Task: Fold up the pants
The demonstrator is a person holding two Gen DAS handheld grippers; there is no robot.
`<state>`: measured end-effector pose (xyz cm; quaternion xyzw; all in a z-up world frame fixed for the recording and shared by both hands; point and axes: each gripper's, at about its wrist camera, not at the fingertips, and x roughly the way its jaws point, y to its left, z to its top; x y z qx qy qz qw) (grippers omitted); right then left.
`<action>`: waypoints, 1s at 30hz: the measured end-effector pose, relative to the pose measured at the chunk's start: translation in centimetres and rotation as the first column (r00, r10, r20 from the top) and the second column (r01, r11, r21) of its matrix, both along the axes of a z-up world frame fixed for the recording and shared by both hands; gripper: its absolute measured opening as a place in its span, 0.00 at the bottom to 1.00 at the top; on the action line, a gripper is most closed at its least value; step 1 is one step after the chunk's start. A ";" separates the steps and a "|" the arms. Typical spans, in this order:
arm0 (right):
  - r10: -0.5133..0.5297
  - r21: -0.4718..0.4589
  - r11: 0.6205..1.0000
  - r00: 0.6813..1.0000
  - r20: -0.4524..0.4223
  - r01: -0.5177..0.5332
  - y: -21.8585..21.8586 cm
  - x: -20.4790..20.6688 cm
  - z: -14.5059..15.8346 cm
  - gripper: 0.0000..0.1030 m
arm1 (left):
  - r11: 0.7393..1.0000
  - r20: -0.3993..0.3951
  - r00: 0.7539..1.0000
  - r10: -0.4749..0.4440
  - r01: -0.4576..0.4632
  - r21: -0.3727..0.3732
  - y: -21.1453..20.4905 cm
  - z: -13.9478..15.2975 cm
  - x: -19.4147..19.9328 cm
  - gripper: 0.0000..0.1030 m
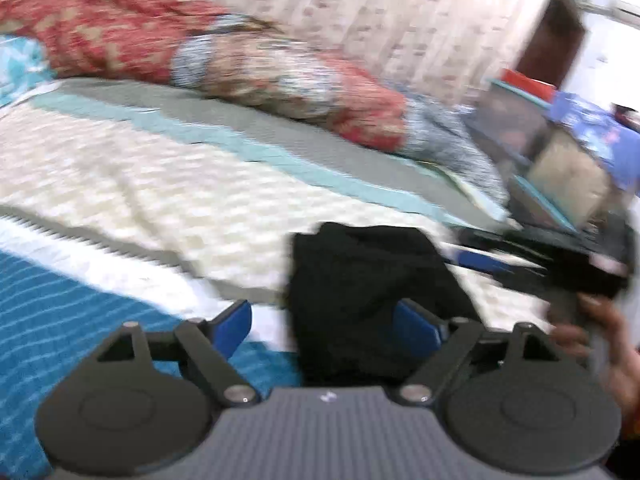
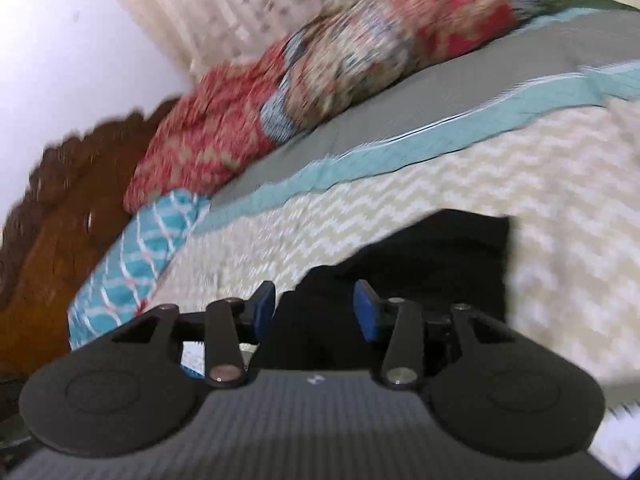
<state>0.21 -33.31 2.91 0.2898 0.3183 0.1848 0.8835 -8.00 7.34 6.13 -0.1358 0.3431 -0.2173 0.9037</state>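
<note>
The black pants (image 1: 360, 280) lie as a compact folded bundle on the cream zigzag bedspread (image 1: 180, 184). My left gripper (image 1: 326, 328) is open wide just short of the bundle's near edge. Its right pad (image 1: 416, 332) is over the black cloth and its left pad (image 1: 236, 328) is over the bedspread. In the right wrist view the pants (image 2: 432, 264) fill the lower middle. My right gripper (image 2: 316, 310) is open, with black cloth showing in the gap between its blue pads. A hand (image 1: 600, 336) at the right edge holds the right gripper's dark body. Both views are motion-blurred.
A red patterned quilt (image 1: 200, 44) and cushions (image 2: 360, 60) lie along the bed's far side by a curtain (image 1: 380, 4). A teal patterned pillow (image 2: 132, 256) and a carved wooden headboard (image 2: 52, 208) are at the left. Boxes and clutter (image 1: 560, 144) stand beyond the bed's right edge.
</note>
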 end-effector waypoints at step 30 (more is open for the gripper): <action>-0.274 0.094 0.956 0.960 -0.057 0.278 -9.7 -9.2 -8.3 0.47 | 0.989 -0.075 0.994 0.076 -0.066 0.131 -0.9 -6.0 0.5 1.00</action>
